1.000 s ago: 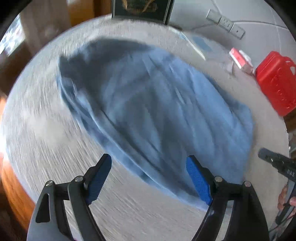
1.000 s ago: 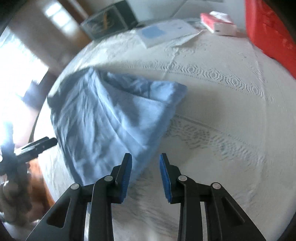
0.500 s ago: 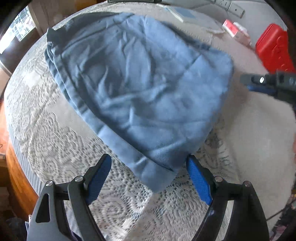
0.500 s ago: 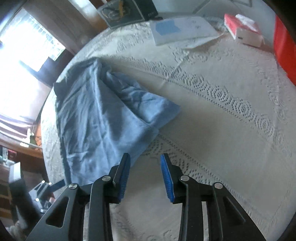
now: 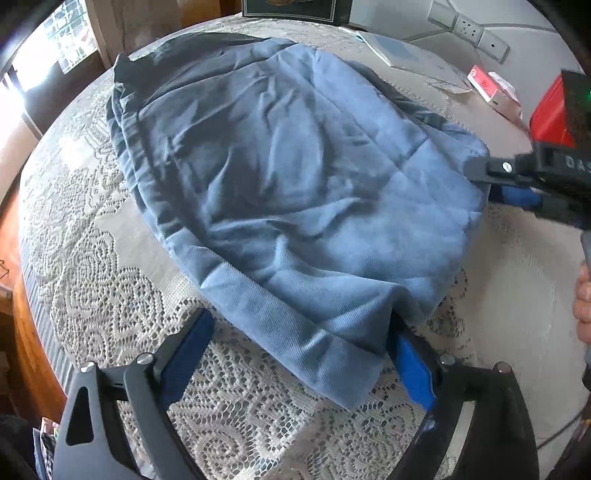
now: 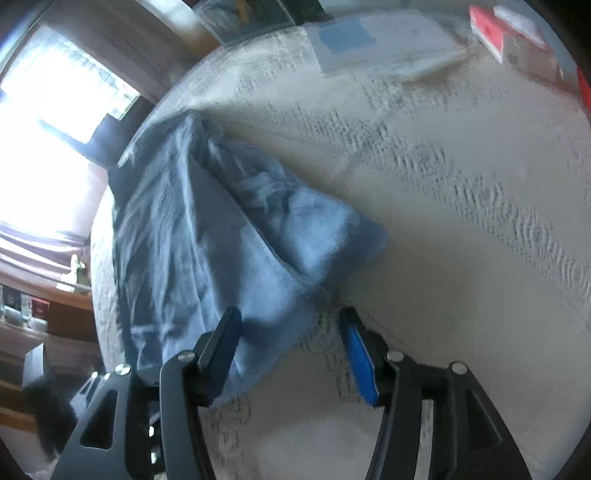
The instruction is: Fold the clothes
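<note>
A blue garment [image 5: 295, 177] lies folded and creased on the lace tablecloth [image 5: 110, 295] of a round table. My left gripper [image 5: 299, 328] points down at its near corner. Its jaws stand wide and are opening, and the hem corner lies between them without being pinched. At the garment's right edge in the left wrist view sits my right gripper [image 5: 487, 184]. In its own view the right gripper [image 6: 291, 325] straddles another corner of the garment [image 6: 207, 251]. Its jaws are opening too, with cloth between them and its left finger [image 6: 225, 336] over the fabric.
A red container [image 5: 550, 114], a red and white tissue box [image 5: 495, 88] and papers [image 5: 406, 55] lie at the table's far right. A dark framed box [image 5: 295, 7] stands at the back. The wooden table edge [image 5: 22, 332] is at the left. A person's hand [image 5: 583, 295] is at the right.
The left gripper came down to the garment's near corner and its jaws widened a little. The right gripper closed in on its corner and its jaws spread from nearly shut.
</note>
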Available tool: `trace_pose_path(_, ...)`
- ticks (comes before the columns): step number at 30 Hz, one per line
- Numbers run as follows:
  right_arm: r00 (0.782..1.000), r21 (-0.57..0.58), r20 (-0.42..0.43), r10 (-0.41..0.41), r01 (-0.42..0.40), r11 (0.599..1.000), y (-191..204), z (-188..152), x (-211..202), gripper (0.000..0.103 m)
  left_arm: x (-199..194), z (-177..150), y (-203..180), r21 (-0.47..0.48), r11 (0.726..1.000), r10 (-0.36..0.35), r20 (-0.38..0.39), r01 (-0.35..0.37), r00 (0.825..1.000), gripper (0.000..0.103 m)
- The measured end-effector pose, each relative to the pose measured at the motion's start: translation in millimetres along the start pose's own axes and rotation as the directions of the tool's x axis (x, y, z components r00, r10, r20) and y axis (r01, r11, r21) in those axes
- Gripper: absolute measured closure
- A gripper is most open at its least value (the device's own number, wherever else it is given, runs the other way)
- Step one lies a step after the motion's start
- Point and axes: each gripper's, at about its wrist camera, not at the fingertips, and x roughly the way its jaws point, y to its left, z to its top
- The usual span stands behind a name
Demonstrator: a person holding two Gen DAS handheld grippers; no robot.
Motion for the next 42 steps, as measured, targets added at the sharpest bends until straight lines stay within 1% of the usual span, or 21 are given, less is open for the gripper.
trace_pose_path(1, 1.0, -0.027, 0.004, -0.025, 0.025, 0.999, 4.4, 0.4, 1.8, 0.051, 0.6, 2.1, 0.0, 0.007, 1.0, -0.003, -0.004, 0.003, 1.0, 0.016)
trace_pose_path(2, 0.999, -0.05, 0.005, -0.045, 0.045, 0.998, 8.4, 0.7, 3.6, 0.068, -1.2, 5.2, -0.6, 0.023, 1.0, -0.014, -0.004, 0.014, 1.0, 0.035)
trace_pose_path(3, 0.999, -0.057, -0.004, -0.048, 0.047, 0.997, 10.9, 0.4, 5.8, 0.085, -3.3, 8.6, -2.0, 0.034, 0.999, -0.029, -0.008, 0.029, 1.0, 0.061)
trace_pose_path(4, 0.999, -0.064, -0.014, -0.051, 0.05, 0.997, 13.3, 0.1, 8.1, 0.091, -5.4, 11.9, -3.4, 0.043, 0.998, -0.045, -0.014, 0.046, 0.999, 0.07)
trace_pose_path(5, 0.999, -0.068, -0.021, -0.05, 0.048, 0.997, 15.7, -0.3, 9.5, 0.093, -8.4, 15.0, -3.8, 0.049, 0.998, -0.043, -0.004, 0.043, 0.999, 0.079)
trace_pose_path(6, 0.999, -0.063, -0.02, -0.035, 0.034, 0.997, 17.7, -1.0, 8.4, 0.094, -11.7, 18.1, -3.9, 0.054, 0.998, -0.036, 0.01, 0.036, 0.999, 0.085)
trace_pose_path(7, 1.0, -0.055, -0.018, -0.019, 0.018, 0.998, 19.5, -1.5, 6.4, 0.095, -17.9, 20.4, -2.5, 0.061, 0.998, -0.036, 0.028, 0.035, 0.999, 0.087)
trace_pose_path(10, 0.999, -0.017, 0.016, 0.045, -0.044, 0.999, 24.2, -3.0, -10.9, 0.096, -38.2, 26.7, 2.6, 0.081, 0.996, -0.043, 0.081, 0.036, 0.996, 0.091)
trace_pose_path(12, 0.995, -0.009, 0.065, 0.075, -0.074, 0.997, 31.7, -6.5, -31.6, 0.096, -63.0, 29.6, 7.4, 0.097, 0.995, -0.045, 0.136, 0.032, 0.99, 0.091)
trace_pose_path(14, 0.988, -0.007, 0.113, 0.11, -0.109, 0.994, 41.3, -13.8, -54.3, 0.097, -90.2, 27.0, 14.3, 0.11, 0.993, -0.051, 0.184, 0.031, 0.982, 0.091)
trace_pose_path(17, 0.97, -0.019, 0.178, 0.165, -0.165, 0.986, 58.5, -31.6, -88.6, 0.097, -131.4, 16.8, 27.3, 0.127, 0.991, -0.059, 0.241, 0.029, 0.969, 0.091)
trace_pose_path(20, 0.956, -0.028, 0.207, 0.209, -0.207, 0.978, 77.6, -54.2, -108.8, 0.097, -150.9, 9.8, 39.4, 0.129, 0.991, -0.066, 0.252, 0.034, 0.965, 0.091)
trace_pose_path(22, 0.954, -0.038, 0.213, 0.211, -0.207, 0.978, 85.0, -63.5, -115.6, 0.097, -149.6, 9.7, 47.9, 0.125, 0.991, -0.068, 0.241, 0.038, 0.968, 0.091)
trace_pose_path(24, 0.956, -0.044, 0.213, 0.2, -0.195, 0.98, 91.0, -64.2, -113.9, 0.097, -145.0, 10.7, 55.3, 0.119, 0.992, -0.075, 0.222, 0.049, 0.972, 0.091)
trace_pose_path(26, 0.959, -0.048, 0.215, 0.186, -0.179, 0.983, 98.2, -62.6, -110.3, 0.097, -145.8, 8.9, 64.6, 0.125, 0.991, -0.075, 0.219, 0.048, 0.973, 0.091)
trace_pose_path(28, 0.96, -0.063, 0.223, 0.169, -0.158, 0.985, 108.5, -57.1, -108.3, 0.097, -148.6, 7.8, 75.7, 0.131, 0.99, -0.087, 0.223, 0.058, 0.971, 0.091)
trace_pose_path(31, 0.959, -0.093, 0.24, 0.153, -0.134, 0.987, 124.7, -43.8, -105.7, 0.097, -147.8, 19.7, 92.7, 0.146, 0.987, -0.096, 0.247, 0.061, 0.964, 0.091)
trace_pose_path(33, 0.955, -0.113, 0.26, 0.146, -0.12, 0.986, 135.8, -30.4, -103.3, 0.097, -145.7, 33.7, 105.8, 0.152, 0.986, -0.106, 0.252, 0.069, 0.962, 0.091)
trace_pose_path(37, 0.948, -0.112, 0.286, 0.138, -0.109, 0.988, 157.6, 2.2, -94.4, 0.097, -139.1, 69.6, 132.5, 0.163, 0.983, -0.13, 0.262, 0.089, 0.956, 0.091)
trace_pose_path(42, 0.946, -0.113, 0.3, 0.124, -0.094, 0.989, 180.6, 50.6, -68.3, 0.097, -123.4, 119.2, 166.7, 0.173, 0.979, -0.152, 0.25, 0.11, 0.956, 0.091)
